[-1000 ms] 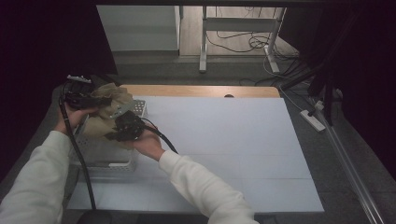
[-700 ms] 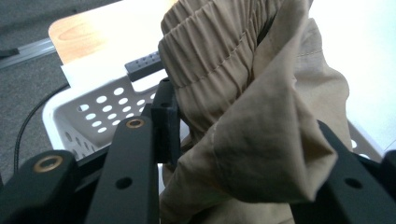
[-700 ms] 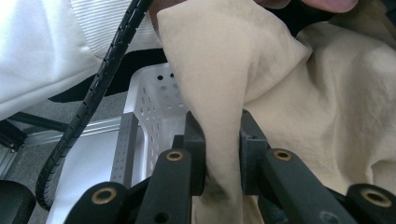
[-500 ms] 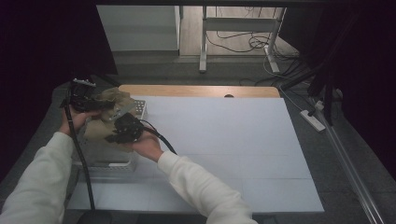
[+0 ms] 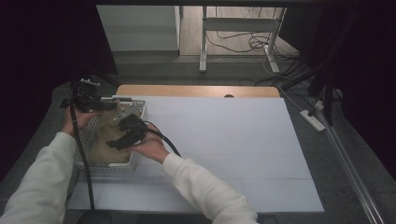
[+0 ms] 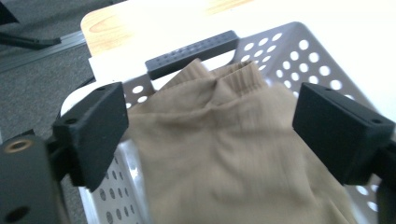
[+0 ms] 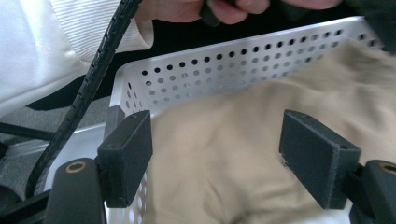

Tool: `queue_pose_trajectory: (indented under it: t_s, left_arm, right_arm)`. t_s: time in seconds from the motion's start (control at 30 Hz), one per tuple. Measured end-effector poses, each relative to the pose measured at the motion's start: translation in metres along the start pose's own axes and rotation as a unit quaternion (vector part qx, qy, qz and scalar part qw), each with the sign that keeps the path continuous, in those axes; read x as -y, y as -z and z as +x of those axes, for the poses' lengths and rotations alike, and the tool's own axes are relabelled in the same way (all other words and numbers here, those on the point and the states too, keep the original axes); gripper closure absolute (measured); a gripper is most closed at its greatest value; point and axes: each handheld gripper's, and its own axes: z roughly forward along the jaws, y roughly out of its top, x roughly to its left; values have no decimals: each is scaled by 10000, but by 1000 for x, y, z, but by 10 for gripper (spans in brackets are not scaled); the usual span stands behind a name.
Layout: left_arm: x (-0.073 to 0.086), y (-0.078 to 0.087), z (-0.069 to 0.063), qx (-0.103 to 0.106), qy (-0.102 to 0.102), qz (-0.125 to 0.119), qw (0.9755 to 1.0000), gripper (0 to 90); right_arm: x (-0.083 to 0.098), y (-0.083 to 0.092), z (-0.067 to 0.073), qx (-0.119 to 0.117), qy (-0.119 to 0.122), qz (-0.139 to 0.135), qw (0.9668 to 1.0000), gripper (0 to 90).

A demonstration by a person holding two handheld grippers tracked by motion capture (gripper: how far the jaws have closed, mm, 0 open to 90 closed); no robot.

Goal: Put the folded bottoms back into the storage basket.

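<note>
Over the left end of the white surface [image 5: 224,140], we hold both claws above a perforated white basket [image 5: 138,111] with a tan cloth [image 5: 105,140] lying inside it. Our left claw [image 6: 210,126] has just been opening: its two black jaws now stand wide apart with nothing pressed between them, and the cloth sits below and just ahead of them, spread across the gap. Our right claw [image 7: 217,158] has likewise just been opening, and its jaws stand apart over the cloth without pinching it.

What the next move turns on, as we judge it, is that the cloth lies straight beneath both claws, so any fresh grip means going down rather than sideways. Seen from the high view, the basket's long side runs away from us, and the cloth stretches along it. Our left claw [image 5: 91,98] hangs over the far end, near the basket's dark handle [image 6: 191,53]; our right claw [image 5: 123,135] sits over the middle and is the nearer one to the bulk of the cloth.

The cloth is a soft knit in a plain tan, loosely folded, with a ribbed band [image 6: 240,77] bunched up against the far wall. It fills most of the basket floor and rises in gentle creases.
</note>
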Motion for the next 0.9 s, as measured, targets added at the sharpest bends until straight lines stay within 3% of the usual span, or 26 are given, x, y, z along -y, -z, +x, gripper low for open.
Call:
queue_pose_trajectory:
  t_s: [0.1, 0.13, 0.4, 0.63, 0.77, 0.9]
  left_arm:
    - [-1, 3, -3, 126, 11, -60, 9999, 163]
    - [-2, 6, -8, 213, 6, -77, 9997, 163]
    - [-2, 19, -22, 471, 79, -343, 9983, 189]
    - [9, 27, -41, 561, 67, -483, 9972, 199]
    - [14, 29, -49, 685, 88, -561, 9960, 210]
    - [20, 35, -67, 784, 24, -683, 9946, 205]
  right_arm:
    - [3, 13, -3, 33, -31, -59, 10000, 260]
    - [8, 27, -7, 44, -97, -129, 9999, 266]
    - [25, 73, -20, 167, -227, -180, 9994, 270]
    - [43, 106, -30, 299, -274, -170, 9990, 271]
    - [52, 116, -34, 357, -344, -209, 9986, 271]
    - [70, 139, -42, 444, -428, -236, 9978, 271]
